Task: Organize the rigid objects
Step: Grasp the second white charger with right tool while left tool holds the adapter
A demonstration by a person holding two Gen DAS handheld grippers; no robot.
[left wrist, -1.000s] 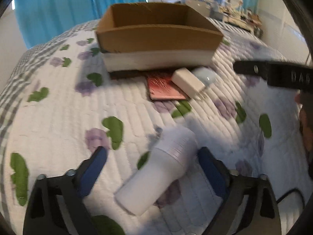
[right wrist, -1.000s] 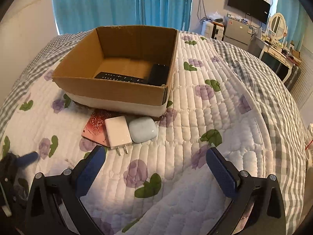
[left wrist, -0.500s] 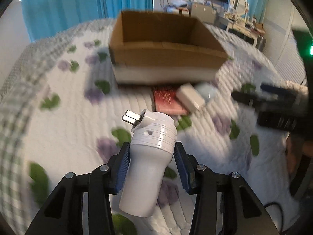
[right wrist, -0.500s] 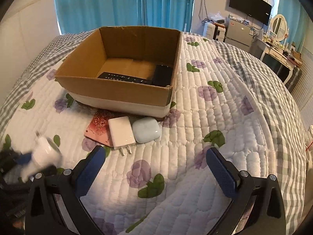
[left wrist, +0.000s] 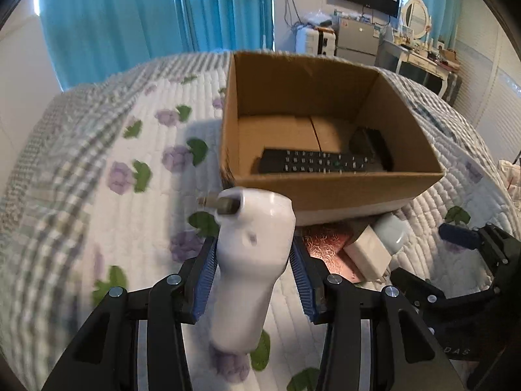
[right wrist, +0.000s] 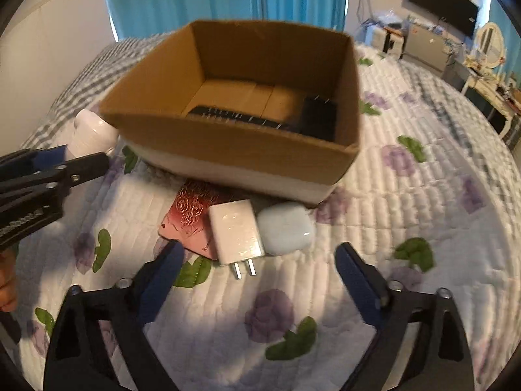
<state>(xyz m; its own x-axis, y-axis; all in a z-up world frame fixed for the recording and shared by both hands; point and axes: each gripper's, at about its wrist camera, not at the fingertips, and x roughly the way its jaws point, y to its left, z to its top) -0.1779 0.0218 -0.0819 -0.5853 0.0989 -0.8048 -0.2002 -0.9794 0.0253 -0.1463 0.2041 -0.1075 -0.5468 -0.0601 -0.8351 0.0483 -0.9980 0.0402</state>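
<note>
my left fingers [left wrist: 254,280] were clamped on a white plug-in device [left wrist: 249,260], its metal prongs at the top pointing left, held above the bed [left wrist: 97,195] just in front of the cardboard box [left wrist: 332,189]. my right fingers [right wrist: 257,272] stood wide but were closing, with nothing between them, hovering over the quilt just short of a white charger [right wrist: 236,233]. the charger lay between a red patterned card [right wrist: 190,218] and a pale blue case [right wrist: 285,228], all three close against the box's near wall. inside the box lay a black remote [left wrist: 316,164] and a dark block [left wrist: 373,146].
</note>
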